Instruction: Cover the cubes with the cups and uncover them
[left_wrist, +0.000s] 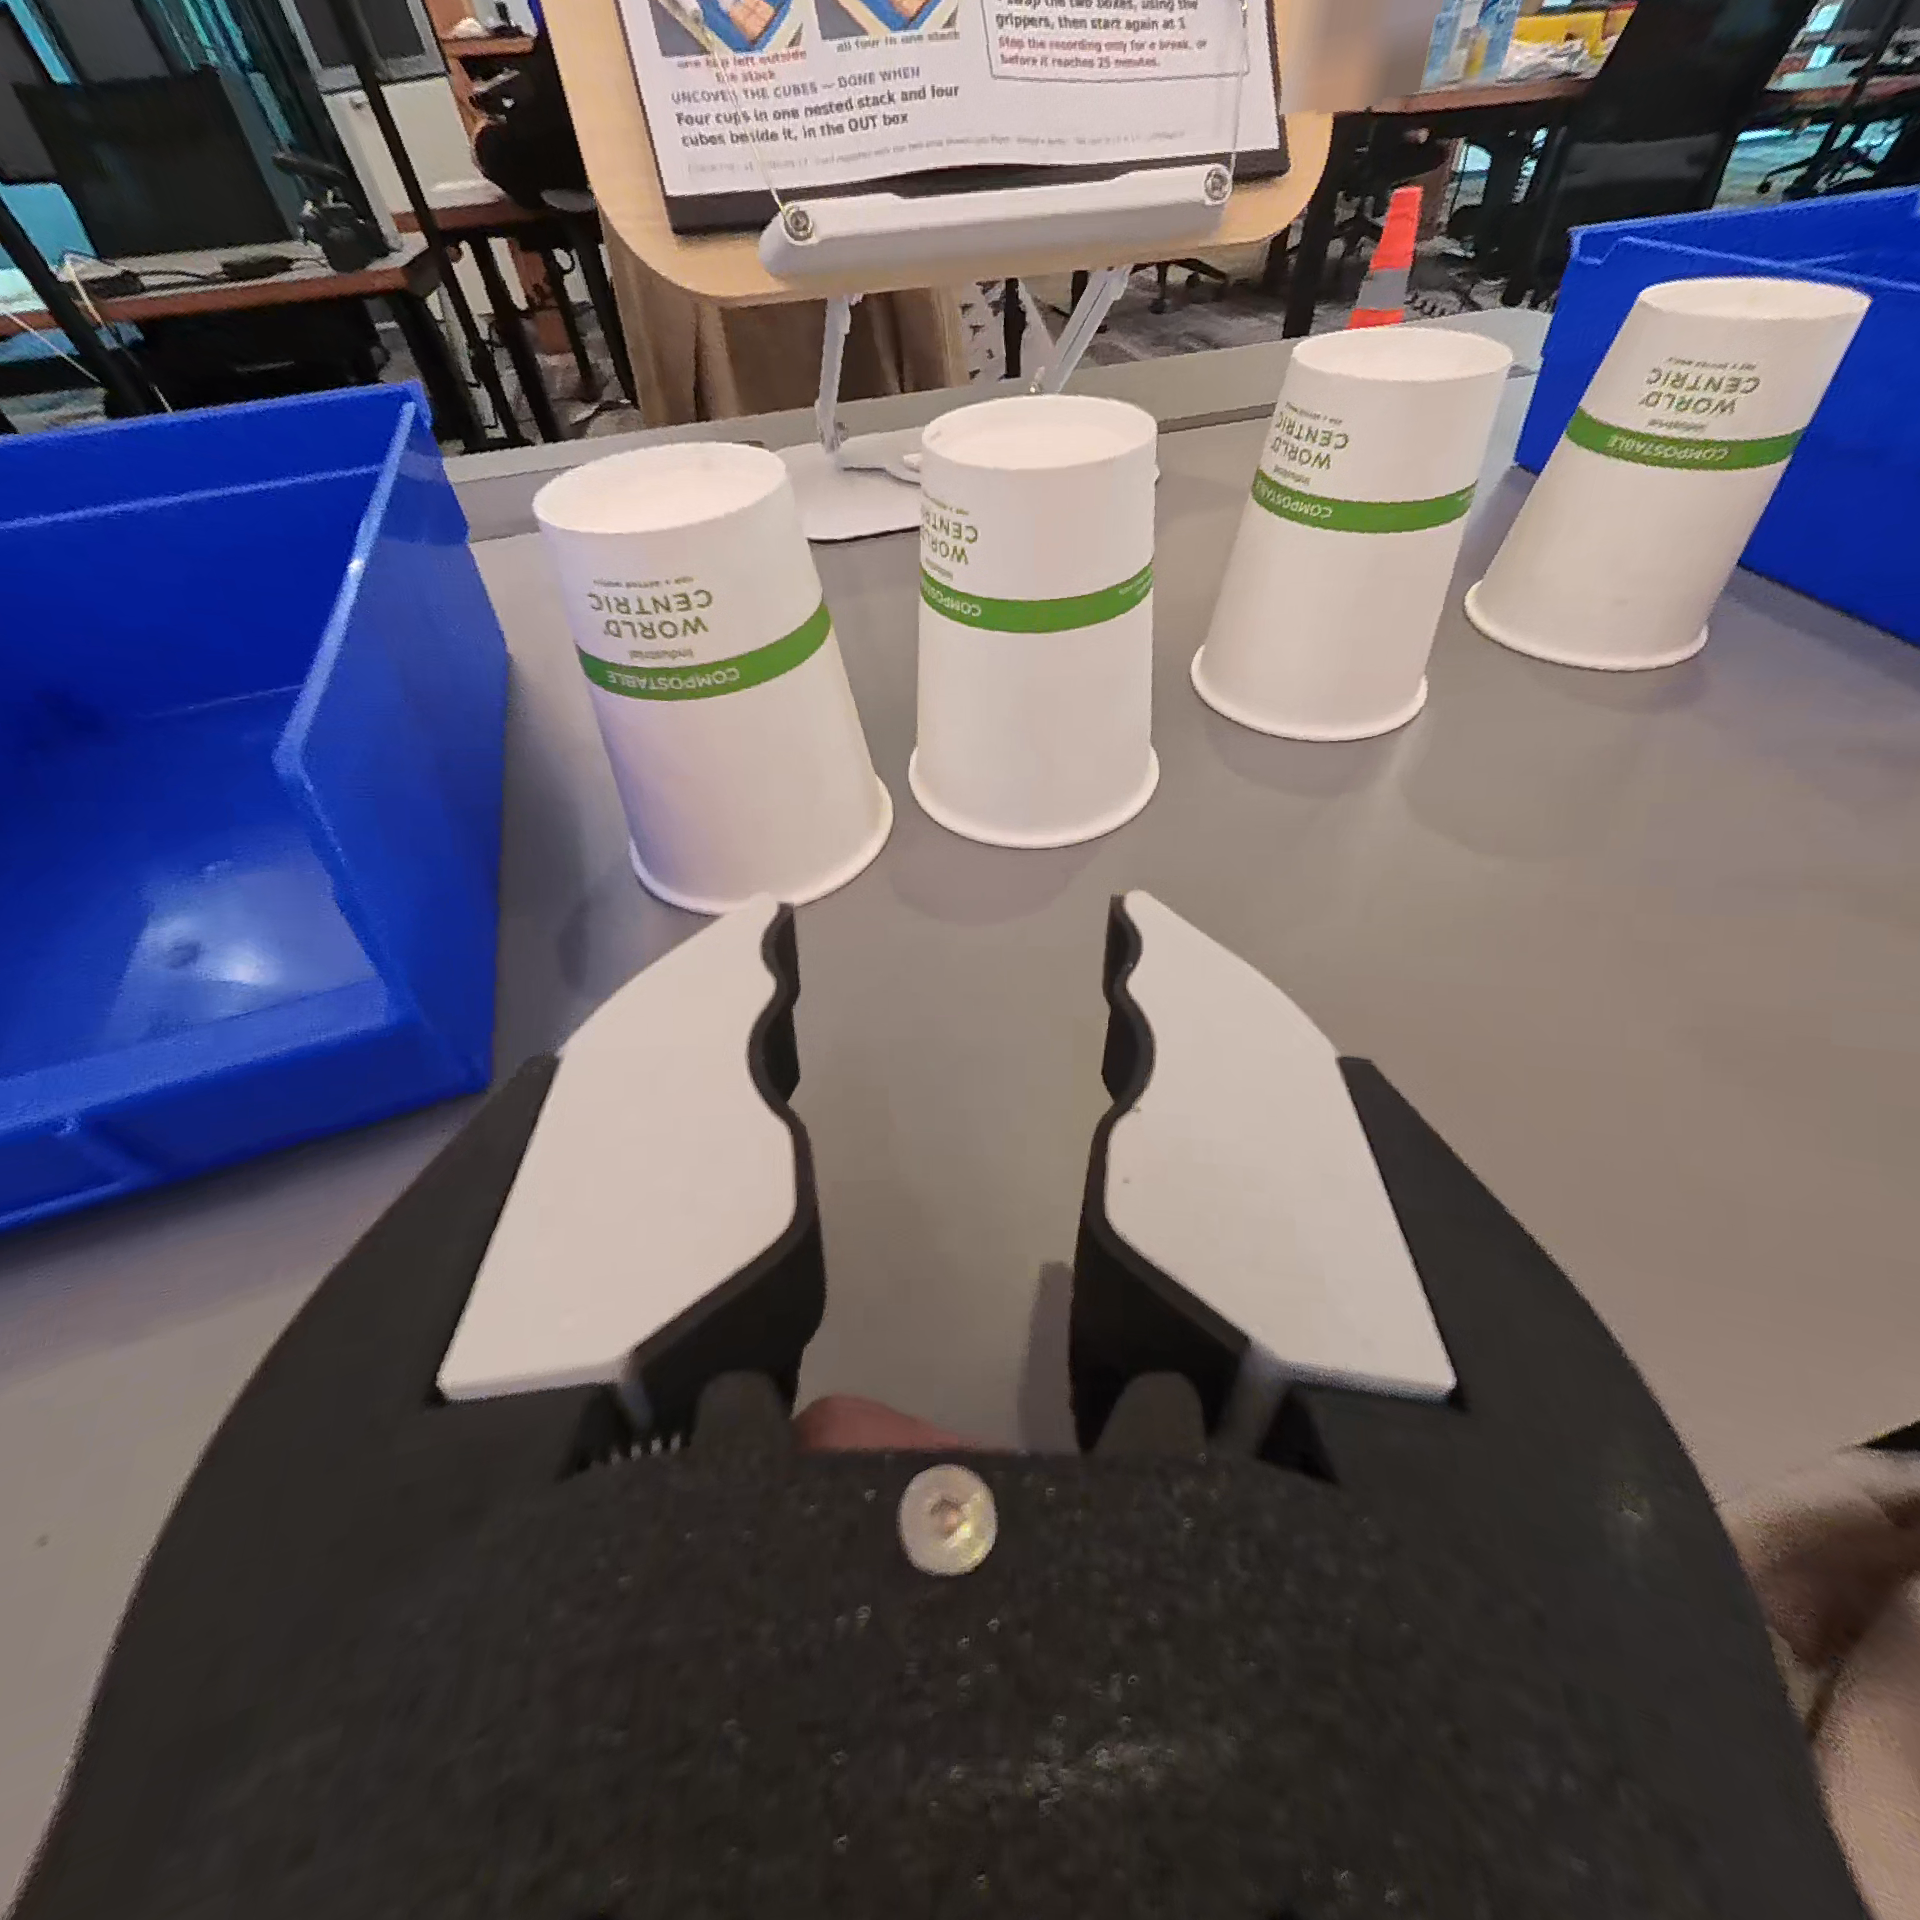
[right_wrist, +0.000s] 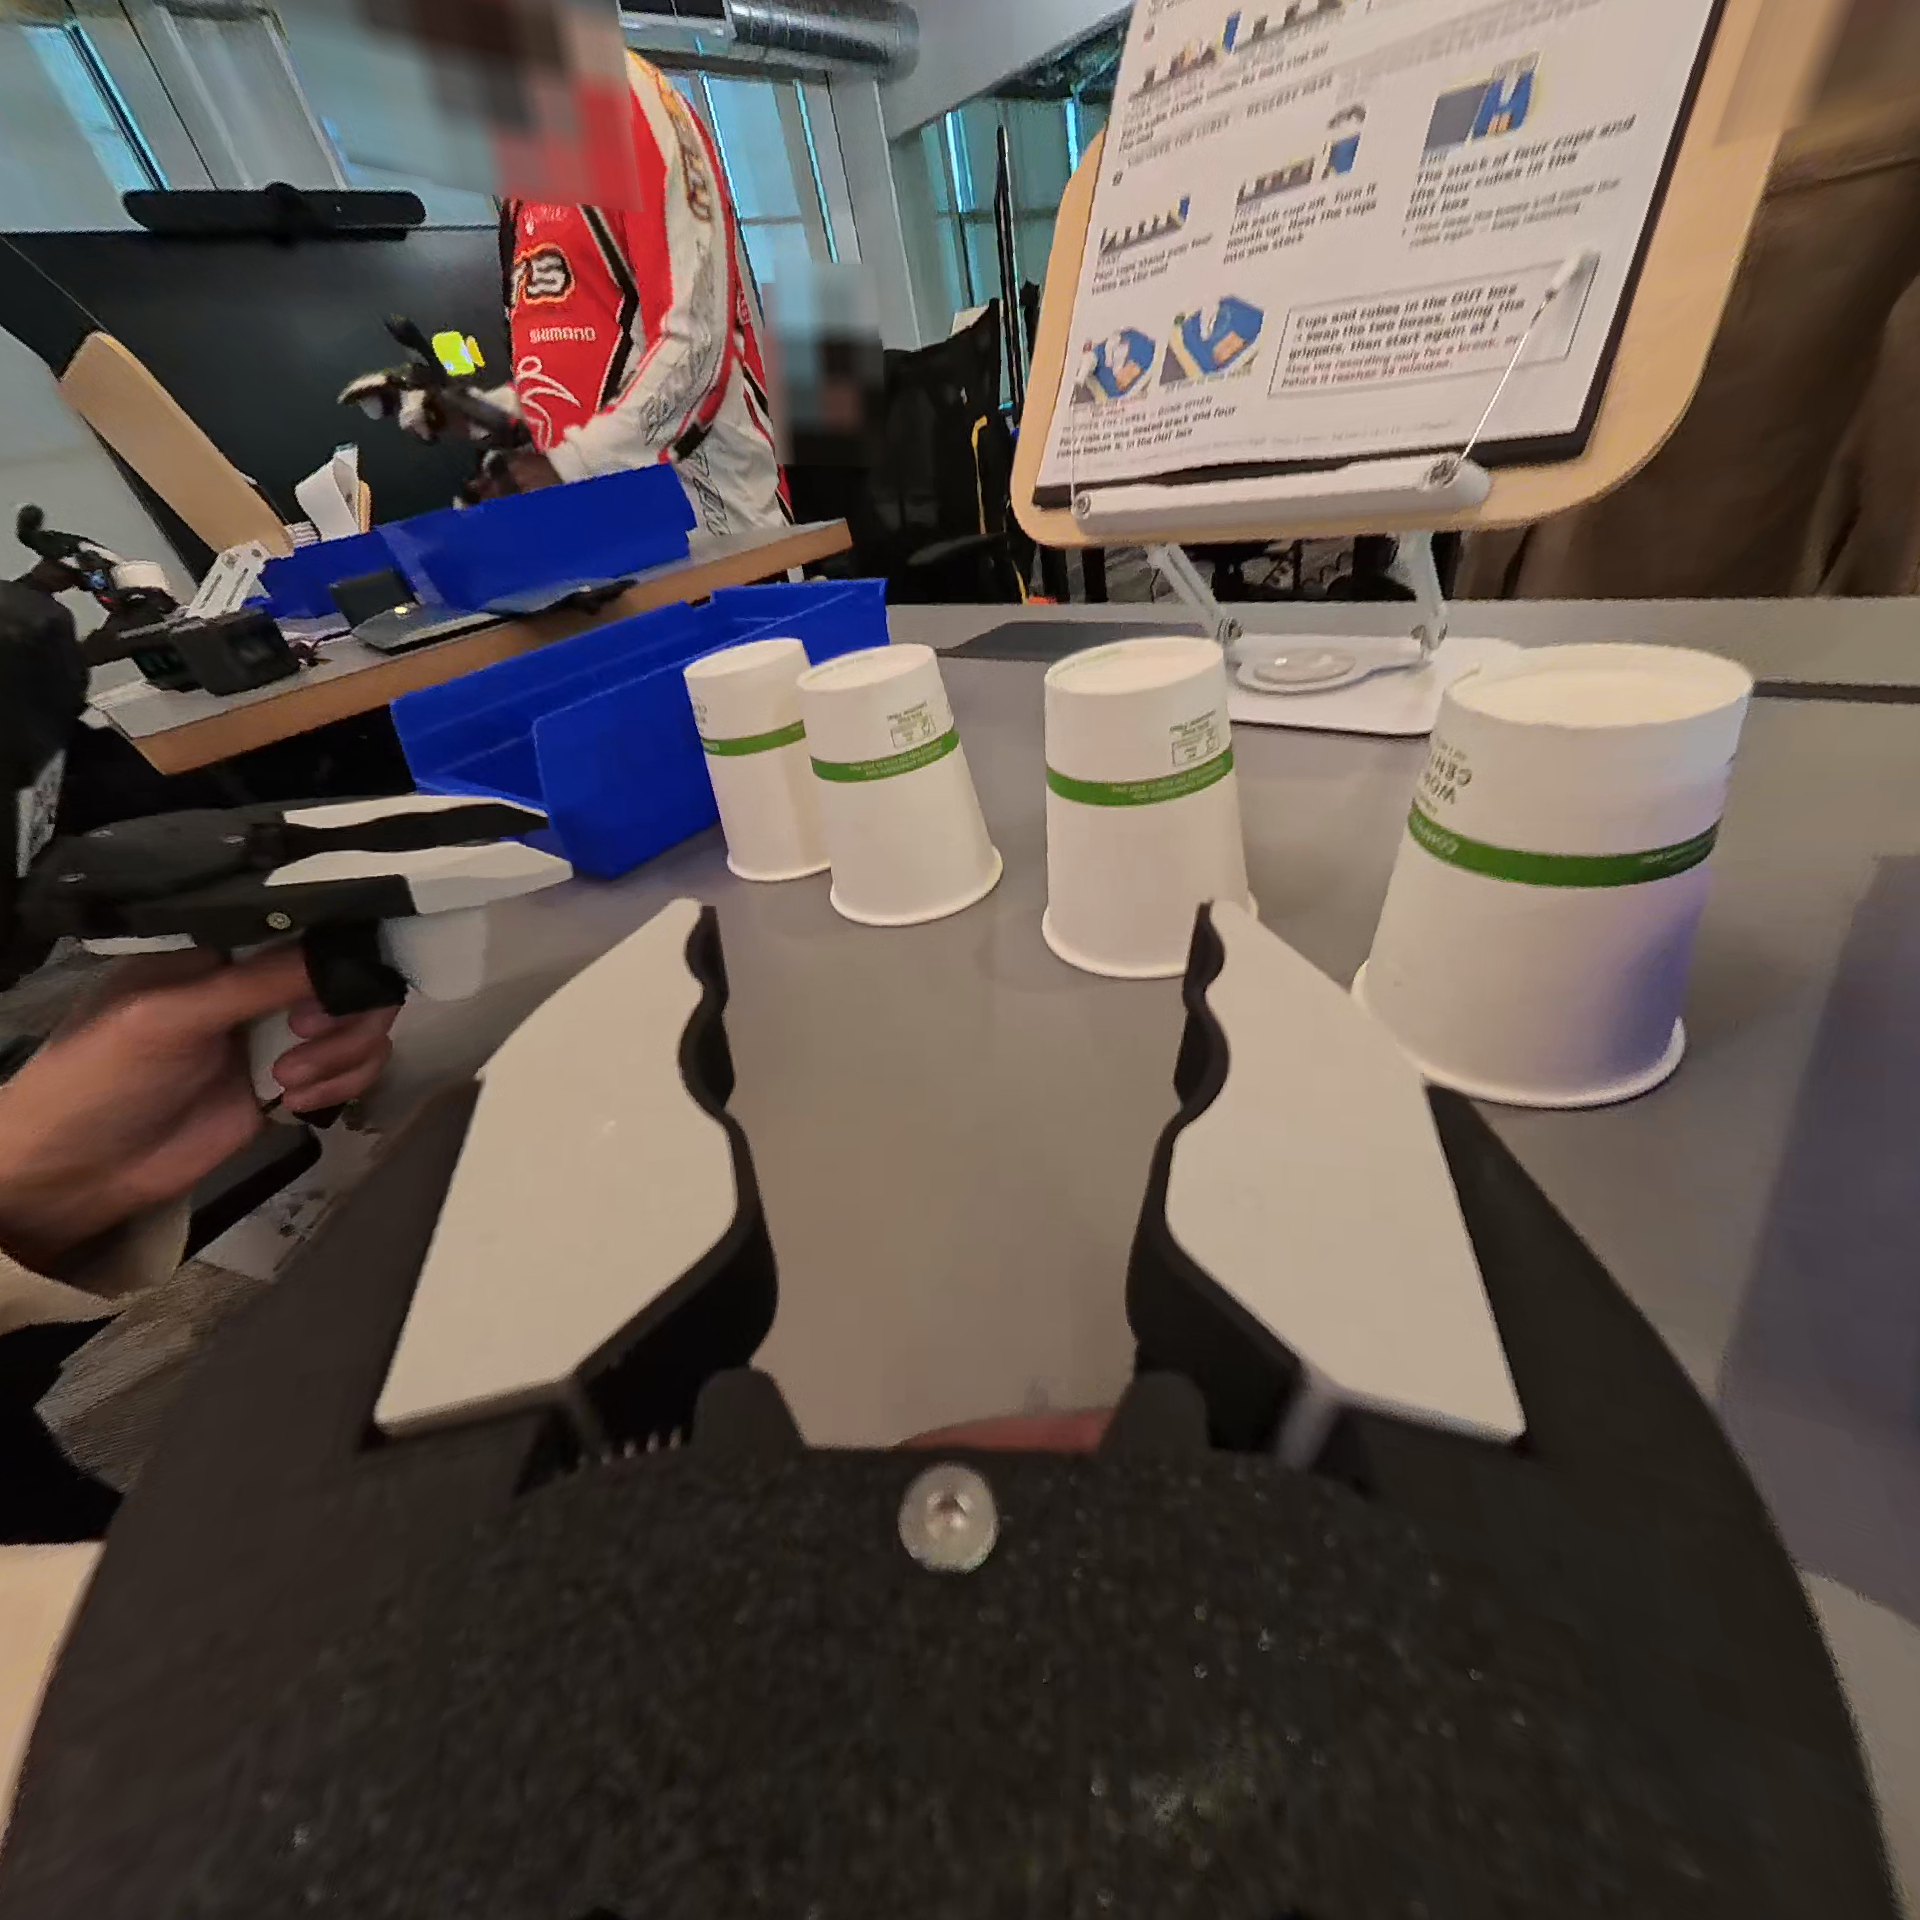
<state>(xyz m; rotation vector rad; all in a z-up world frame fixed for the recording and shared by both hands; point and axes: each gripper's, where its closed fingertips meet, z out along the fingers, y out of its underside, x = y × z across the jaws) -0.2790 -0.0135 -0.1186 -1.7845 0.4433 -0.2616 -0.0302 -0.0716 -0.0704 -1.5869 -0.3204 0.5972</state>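
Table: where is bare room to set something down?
Bare grey table lies between both open grippers and the row of upturned cups. Crowded: the cup row and its ends by the blue bins.

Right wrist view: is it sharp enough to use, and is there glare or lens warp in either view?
Right wrist view: slight motion blur, the nearest cup soft with a bluish cast; mosaic patches in the background. Left wrist view: sharp, with a glare patch on the blue bin floor. Both: wide-angle warp leans the outer cups; soft shadows on the grey table.
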